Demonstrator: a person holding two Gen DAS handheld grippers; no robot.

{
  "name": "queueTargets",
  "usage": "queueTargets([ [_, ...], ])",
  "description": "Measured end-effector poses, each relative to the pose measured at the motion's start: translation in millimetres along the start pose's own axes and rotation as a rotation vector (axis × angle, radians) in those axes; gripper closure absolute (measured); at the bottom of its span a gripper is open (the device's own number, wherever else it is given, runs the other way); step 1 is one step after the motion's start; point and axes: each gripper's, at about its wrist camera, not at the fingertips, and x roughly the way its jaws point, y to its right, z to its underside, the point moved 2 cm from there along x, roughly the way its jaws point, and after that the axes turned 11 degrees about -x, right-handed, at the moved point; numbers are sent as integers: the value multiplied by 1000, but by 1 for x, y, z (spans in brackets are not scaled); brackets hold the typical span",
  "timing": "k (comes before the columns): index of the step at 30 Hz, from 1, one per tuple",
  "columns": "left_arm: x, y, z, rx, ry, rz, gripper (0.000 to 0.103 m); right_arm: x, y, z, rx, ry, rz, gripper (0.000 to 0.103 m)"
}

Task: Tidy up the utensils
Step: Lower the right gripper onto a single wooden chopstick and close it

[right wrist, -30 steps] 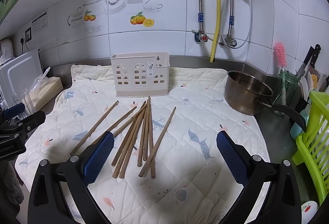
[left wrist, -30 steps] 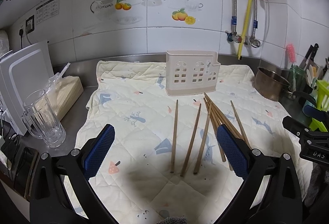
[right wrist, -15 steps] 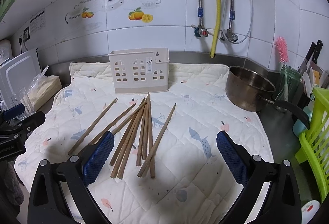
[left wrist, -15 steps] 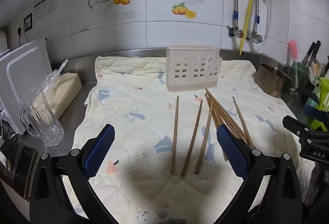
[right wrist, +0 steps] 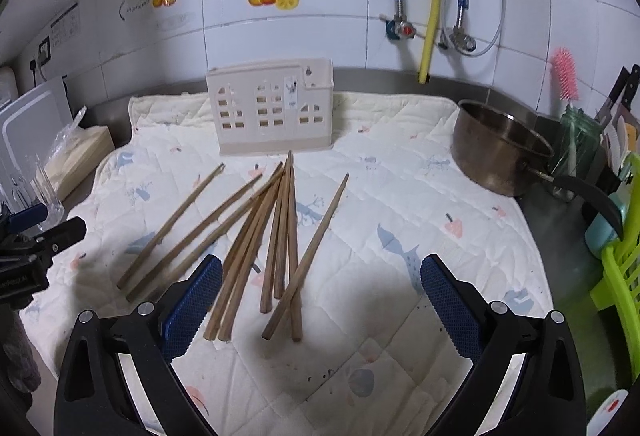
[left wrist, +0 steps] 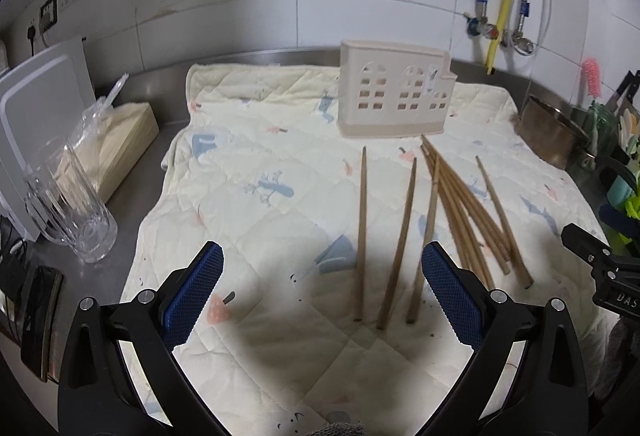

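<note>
Several brown wooden chopsticks [left wrist: 408, 232] [right wrist: 280, 232] lie loose on a cream quilted mat [left wrist: 256, 196] [right wrist: 400, 196], fanned out with their tips toward a beige plastic utensil holder [left wrist: 394, 90] [right wrist: 274, 108] standing upright at the back of the mat. My left gripper [left wrist: 322, 294] hovers open above the near ends of the left-most chopsticks, nothing between its blue pads. My right gripper [right wrist: 320, 306] is open too, over the near ends of the middle bunch. Part of the right gripper shows at the right edge of the left wrist view.
A ribbed drinking glass [left wrist: 66, 204], a bagged stack of napkins [left wrist: 116, 140] and white boards [left wrist: 32, 104] stand left of the mat. A steel saucepan [right wrist: 500, 152], a jar with a pink brush [right wrist: 576, 140] and a green rack [right wrist: 624, 276] stand on the right.
Both grippers have moved down and forward toward the mat, so the chopsticks now lie closer between the fingers. Nothing on the mat has shifted.
</note>
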Motion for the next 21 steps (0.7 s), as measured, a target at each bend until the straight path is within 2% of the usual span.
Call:
queueTargets([
  [8,24,-10,3,-30,-70,-15,5,19,-11,9,1,-53,-47,10],
  [10,28,-12,3,-34,-81,-14,5,23,-15,10,0,-61,-63,23],
  [14,32,-14,3,-37,-88,-11,5,32,-19,14,17,-84,-86,29],
  [21,38,-18,1,-47,-92,-8,6,42,-18,20,67,-116,-111,54],
])
